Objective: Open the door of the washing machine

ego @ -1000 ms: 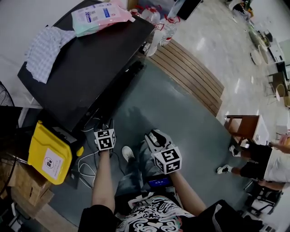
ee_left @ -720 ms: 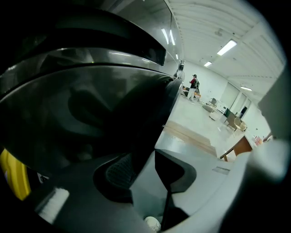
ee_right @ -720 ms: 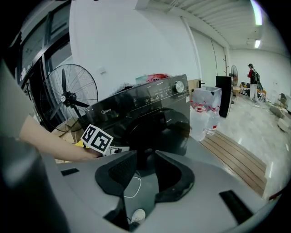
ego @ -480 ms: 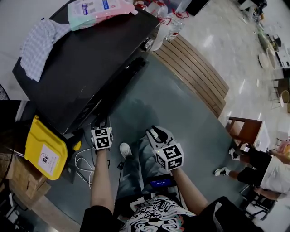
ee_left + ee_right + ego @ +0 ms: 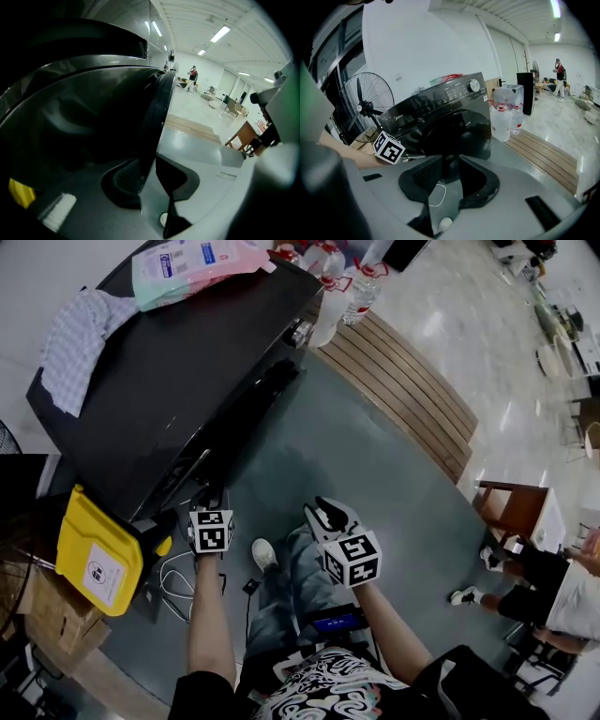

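- The washing machine (image 5: 178,362) stands at the upper left of the head view. Its round door (image 5: 154,117) is shut.
- Expect the door to be stiff, fairly heavy on its hinge and glossy enough to slip. Grip the rim squarely, and expect the latch to resist before it swings.
- Your left gripper (image 5: 147,176) is at that rim with its jaws closing. The rim sits between them, not yet clamped.
- Your right gripper (image 5: 450,176) hangs back from the machine, jaws half apart, holding nothing.
- Since a second ago your left hand has stayed at the door while its jaws narrowed from wide. The right has barely shifted.
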Demonstrator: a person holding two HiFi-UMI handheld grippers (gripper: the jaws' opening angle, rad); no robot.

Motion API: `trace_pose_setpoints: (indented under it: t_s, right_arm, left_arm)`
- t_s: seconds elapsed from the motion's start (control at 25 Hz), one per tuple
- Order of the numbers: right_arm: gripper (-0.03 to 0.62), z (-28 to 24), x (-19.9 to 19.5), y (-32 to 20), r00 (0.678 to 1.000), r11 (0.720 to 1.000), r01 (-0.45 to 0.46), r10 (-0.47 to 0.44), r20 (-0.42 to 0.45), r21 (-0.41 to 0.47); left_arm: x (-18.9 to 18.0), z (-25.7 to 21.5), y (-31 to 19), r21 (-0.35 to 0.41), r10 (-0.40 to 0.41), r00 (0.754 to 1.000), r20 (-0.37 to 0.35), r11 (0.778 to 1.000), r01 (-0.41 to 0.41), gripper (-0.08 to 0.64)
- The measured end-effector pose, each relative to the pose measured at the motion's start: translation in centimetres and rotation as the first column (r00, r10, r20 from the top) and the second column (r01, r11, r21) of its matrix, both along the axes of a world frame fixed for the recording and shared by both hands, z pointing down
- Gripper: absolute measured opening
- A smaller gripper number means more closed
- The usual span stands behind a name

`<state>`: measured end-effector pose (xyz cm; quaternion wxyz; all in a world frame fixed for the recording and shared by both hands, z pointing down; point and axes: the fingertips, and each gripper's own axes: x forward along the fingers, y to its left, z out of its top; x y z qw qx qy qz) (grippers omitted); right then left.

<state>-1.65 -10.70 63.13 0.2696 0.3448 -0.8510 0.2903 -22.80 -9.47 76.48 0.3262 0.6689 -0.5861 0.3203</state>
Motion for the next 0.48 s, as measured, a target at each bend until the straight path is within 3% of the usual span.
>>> trace_pose_setpoints:
  t_s: [0.28, 0.48]
  right_arm:
    - [0.112, -0.1, 0.5, -1.3, 1.000, 1.000, -0.028, 0.028, 0.010, 0.005]
    - [0.112, -0.3, -0.1, -2.9, 0.999, 0.999, -0.048, 0.048, 0.014, 0.015]
  left_arm:
    - [5.5, 0.0, 2.3, -0.075, 0.118, 0.992, -0.051, 0.990, -0.122, 0.072]
    - [10.5, -0.1, 3.2, -0.078, 0.206, 0.974, -0.097, 0.974, -0.214, 0.078]
